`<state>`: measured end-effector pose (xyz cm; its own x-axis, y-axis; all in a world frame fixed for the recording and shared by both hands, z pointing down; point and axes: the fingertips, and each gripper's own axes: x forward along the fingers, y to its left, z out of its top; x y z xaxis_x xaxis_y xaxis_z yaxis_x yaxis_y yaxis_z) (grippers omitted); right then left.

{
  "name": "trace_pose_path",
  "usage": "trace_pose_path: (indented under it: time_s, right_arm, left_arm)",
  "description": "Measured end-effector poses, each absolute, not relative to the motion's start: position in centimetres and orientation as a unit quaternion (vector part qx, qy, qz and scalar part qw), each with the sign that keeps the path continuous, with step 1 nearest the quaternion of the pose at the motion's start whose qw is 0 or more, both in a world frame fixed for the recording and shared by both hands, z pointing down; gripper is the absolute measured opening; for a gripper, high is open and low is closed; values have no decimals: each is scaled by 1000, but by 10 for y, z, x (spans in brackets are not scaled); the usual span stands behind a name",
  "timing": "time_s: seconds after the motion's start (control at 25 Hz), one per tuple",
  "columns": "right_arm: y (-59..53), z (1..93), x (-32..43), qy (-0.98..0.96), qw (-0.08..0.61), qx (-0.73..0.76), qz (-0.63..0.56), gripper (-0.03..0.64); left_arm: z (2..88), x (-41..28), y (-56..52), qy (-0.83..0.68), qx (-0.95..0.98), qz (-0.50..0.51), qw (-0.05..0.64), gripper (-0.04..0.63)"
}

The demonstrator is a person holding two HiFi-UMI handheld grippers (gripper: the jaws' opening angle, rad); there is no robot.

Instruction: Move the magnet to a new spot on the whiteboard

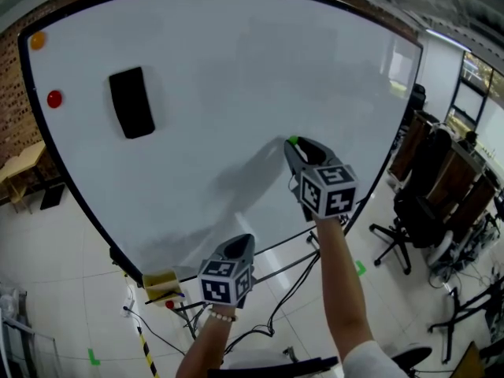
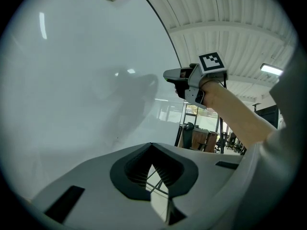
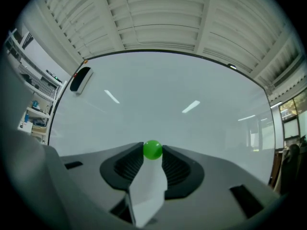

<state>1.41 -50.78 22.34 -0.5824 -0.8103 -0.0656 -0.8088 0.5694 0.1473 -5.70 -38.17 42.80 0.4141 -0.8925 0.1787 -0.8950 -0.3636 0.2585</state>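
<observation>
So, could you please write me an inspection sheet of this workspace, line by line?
Surface: whiteboard, mostly bare.
Job's things: green magnet at the board, in the right gripper.
Clutter: black eraser, red magnet and orange magnet near the upper left edge.
Grippers: right gripper shut on the green magnet; left gripper shut, empty, held low.
Cables: black cables on the floor under the board.
Surroundings: office chairs at right, brick wall at left.

Bright green magnet point(image 3: 153, 149), plain white whiteboard point(image 1: 236, 69). There's a black eraser point(image 1: 131, 102), a red magnet point(image 1: 54, 98) and an orange magnet point(image 1: 37, 41). Left gripper point(image 1: 240, 244) and right gripper point(image 1: 294, 145) are grey (cubes patterned in black-and-white squares).
</observation>
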Motion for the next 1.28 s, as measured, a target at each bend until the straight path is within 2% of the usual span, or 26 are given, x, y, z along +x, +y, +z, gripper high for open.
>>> trace_pose_path:
  time_s: [0.72,0.88,0.96,1.16,1.28]
  right_arm:
    - [-530,223,-5,-883,17,461,-84,144]
    - [-529,223,-3,-880,18,466,-88,160]
    - [-525,222,2,-877,13,471,-92,196]
    - [-500,220,36,-882,-17,463,-87,195]
    - [-482,234,63,-889,-16,451,-76,141]
  left_arm:
    - [434,-65,-388,-542,824,1,167,-3]
    - [435,-66,-388,-543,823,3,168,-2]
    - [435,-66,-388,-545,822,4,166,-3]
    - [431,-63,-389,-551,819,5,163,-3]
    - [432,-57,-388,-554,816,7,164,-3]
